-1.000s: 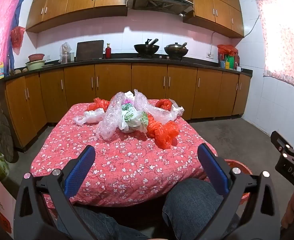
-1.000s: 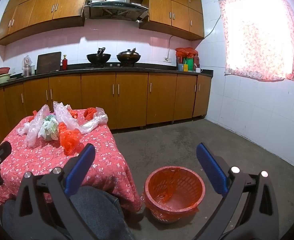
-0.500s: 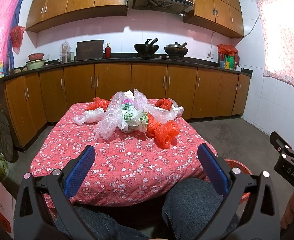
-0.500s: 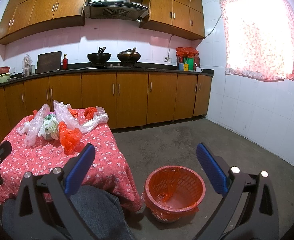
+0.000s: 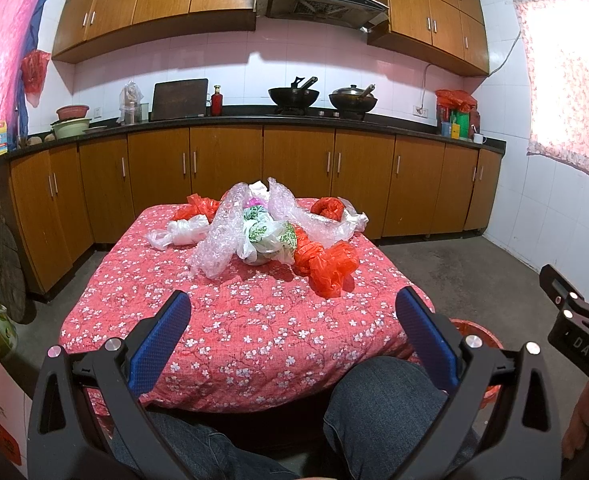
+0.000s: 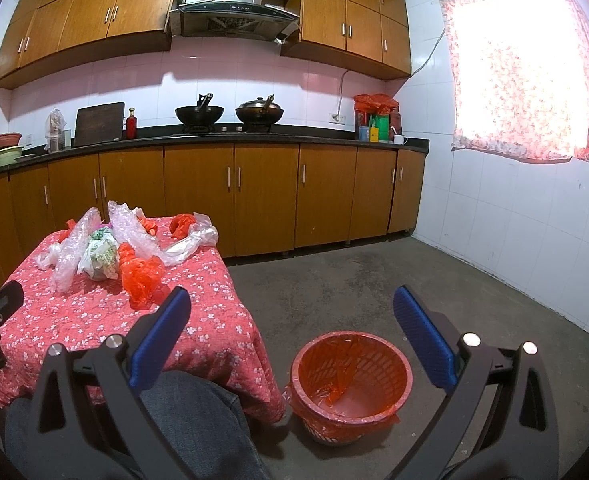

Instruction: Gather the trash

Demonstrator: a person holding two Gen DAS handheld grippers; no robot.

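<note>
Trash [image 5: 254, 228]: crumpled plastic bags and bubble wrap heaped on the desk [image 5: 222, 320], ahead of both grippers.
Handling: probably light, soft, slippery; pinch a bunched fold.
Basket [image 6: 350, 380]: below right gripper [image 6: 290, 332].
Left gripper [image 5: 292, 332]: spread, empty.
Right gripper: spread, empty.

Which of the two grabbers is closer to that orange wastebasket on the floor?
Right. The right gripper hangs almost above the orange basket; the left gripper faces the table, basket off to its right.

Barely any change: left gripper [image 5: 292, 330] view crept slightly; right gripper [image 6: 290, 326] nudged a touch, wastebasket [image 6: 350, 384] sits marginally lower-right.
</note>
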